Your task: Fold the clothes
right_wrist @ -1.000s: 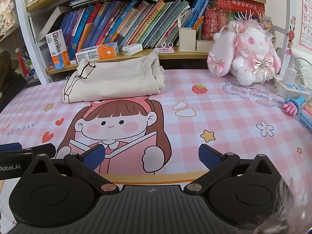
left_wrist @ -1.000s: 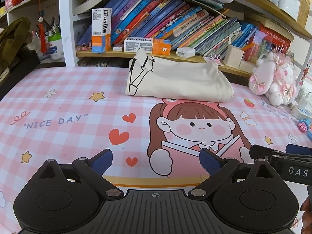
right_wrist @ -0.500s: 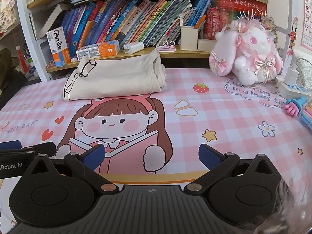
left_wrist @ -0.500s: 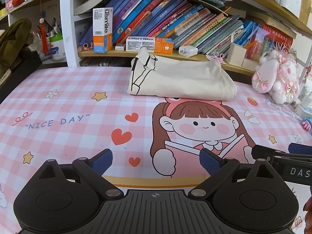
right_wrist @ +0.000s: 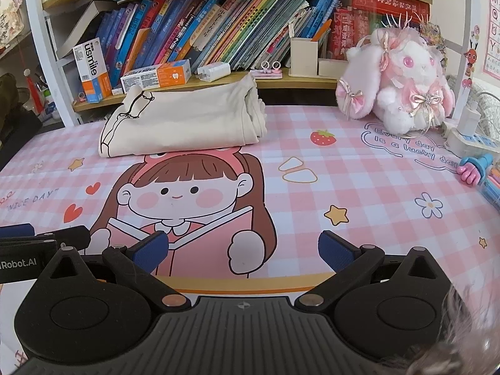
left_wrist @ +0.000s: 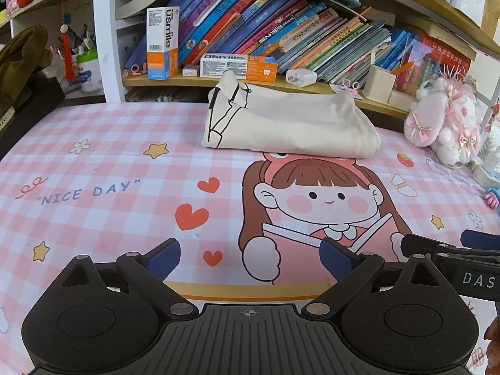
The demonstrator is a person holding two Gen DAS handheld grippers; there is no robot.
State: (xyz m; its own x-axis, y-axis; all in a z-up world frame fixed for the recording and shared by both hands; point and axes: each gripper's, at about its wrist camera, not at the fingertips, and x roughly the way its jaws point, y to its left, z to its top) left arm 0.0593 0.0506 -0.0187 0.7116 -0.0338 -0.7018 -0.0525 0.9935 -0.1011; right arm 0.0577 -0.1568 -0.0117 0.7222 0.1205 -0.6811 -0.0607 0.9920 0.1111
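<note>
Well beyond both open grippers (left_wrist: pixel 250 257) (right_wrist: pixel 243 250) lies the folded cream garment (left_wrist: pixel 290 128).

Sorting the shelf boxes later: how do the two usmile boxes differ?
The taller usmile box stands upright on end; the long usmile box lies flat on its side. The taller usmile box is left of the long one, which sits behind the folded cream garment. Both are white with orange.

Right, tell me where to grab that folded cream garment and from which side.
Take the cream garment at its right end, where the stacked layer edges show, coming in low from the right with the right tongs, which stand open. The near long side looks like a rounded fold, probably harder to pinch, and the shelf crowds the far side.
</note>
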